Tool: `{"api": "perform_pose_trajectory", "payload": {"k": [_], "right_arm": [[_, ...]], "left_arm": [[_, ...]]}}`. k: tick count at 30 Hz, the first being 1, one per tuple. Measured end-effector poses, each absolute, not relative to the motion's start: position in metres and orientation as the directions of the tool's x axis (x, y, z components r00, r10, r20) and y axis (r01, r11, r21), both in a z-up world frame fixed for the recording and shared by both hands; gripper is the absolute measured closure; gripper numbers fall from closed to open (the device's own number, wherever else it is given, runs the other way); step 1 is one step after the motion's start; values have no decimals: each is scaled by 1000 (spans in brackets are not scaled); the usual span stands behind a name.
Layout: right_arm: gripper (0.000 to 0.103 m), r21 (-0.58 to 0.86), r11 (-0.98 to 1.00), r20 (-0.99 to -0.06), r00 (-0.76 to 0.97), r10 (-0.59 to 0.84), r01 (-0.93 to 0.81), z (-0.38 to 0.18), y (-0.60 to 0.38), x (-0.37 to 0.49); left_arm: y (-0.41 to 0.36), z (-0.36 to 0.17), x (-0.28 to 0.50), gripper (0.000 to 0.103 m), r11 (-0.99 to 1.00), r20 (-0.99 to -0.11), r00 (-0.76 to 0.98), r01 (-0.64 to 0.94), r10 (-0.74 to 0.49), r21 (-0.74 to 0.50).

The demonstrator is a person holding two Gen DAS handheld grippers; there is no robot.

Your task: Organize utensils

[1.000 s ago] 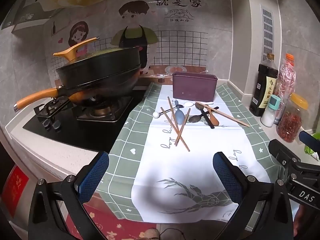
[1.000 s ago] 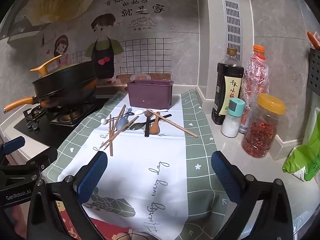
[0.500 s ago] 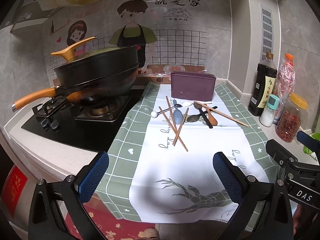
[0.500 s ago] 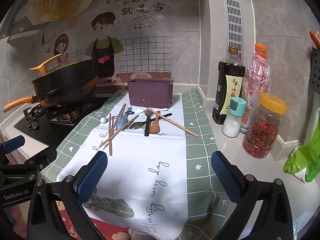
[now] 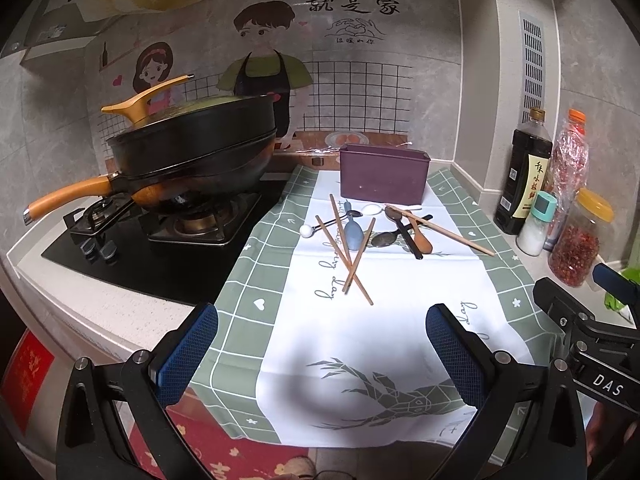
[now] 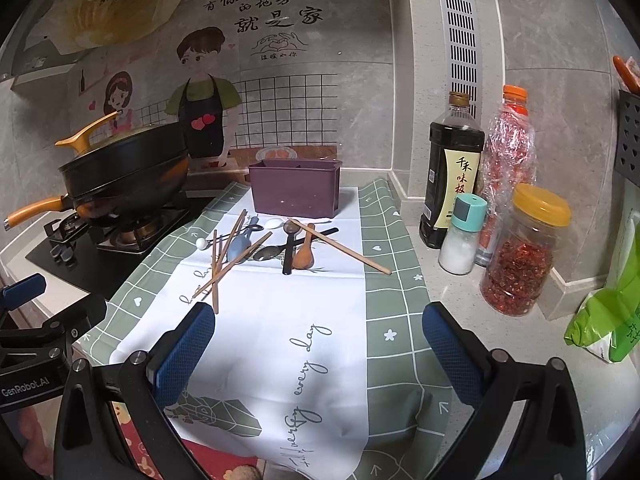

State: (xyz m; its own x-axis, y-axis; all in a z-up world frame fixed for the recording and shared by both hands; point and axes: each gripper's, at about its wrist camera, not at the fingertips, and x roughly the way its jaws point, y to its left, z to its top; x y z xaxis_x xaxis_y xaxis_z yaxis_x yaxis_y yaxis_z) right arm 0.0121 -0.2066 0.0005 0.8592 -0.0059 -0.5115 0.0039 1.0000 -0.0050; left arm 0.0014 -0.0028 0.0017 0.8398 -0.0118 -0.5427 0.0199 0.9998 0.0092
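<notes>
A purple utensil box (image 5: 384,178) (image 6: 295,188) stands at the back of a white and green cloth (image 5: 380,320) (image 6: 280,340). In front of it lie wooden chopsticks (image 5: 344,248) (image 6: 224,264), one long chopstick (image 5: 444,232) (image 6: 340,246), a blue spoon (image 5: 353,234) (image 6: 239,246), a wooden spoon (image 5: 423,240) (image 6: 304,254), a black spoon (image 5: 410,240) (image 6: 289,254) and metal spoons (image 5: 382,238). My left gripper (image 5: 320,344) and right gripper (image 6: 318,340) are open and empty, at the cloth's near end, well short of the utensils.
A black wok with orange handles (image 5: 192,152) (image 6: 124,172) sits on the gas stove (image 5: 160,232) at left. A soy sauce bottle (image 6: 450,172), red-filled bottle (image 6: 508,148), salt shaker (image 6: 462,236) and chili jar (image 6: 524,252) stand at right, with a green bag (image 6: 608,320).
Both cameras have shifted slightly; the scene sits a little differently in view. No utensil has moved and both grippers stay open.
</notes>
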Motion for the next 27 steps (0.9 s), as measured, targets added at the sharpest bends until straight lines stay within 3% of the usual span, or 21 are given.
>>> {"api": "perform_pose_trajectory", "payload": {"k": [27], "right_arm": [[0,-4,1000,-513,858,-3,0,1,-207,11]], "left_arm": [[-6,4,1,0,1000,-545,838,17,-8,12]]}}
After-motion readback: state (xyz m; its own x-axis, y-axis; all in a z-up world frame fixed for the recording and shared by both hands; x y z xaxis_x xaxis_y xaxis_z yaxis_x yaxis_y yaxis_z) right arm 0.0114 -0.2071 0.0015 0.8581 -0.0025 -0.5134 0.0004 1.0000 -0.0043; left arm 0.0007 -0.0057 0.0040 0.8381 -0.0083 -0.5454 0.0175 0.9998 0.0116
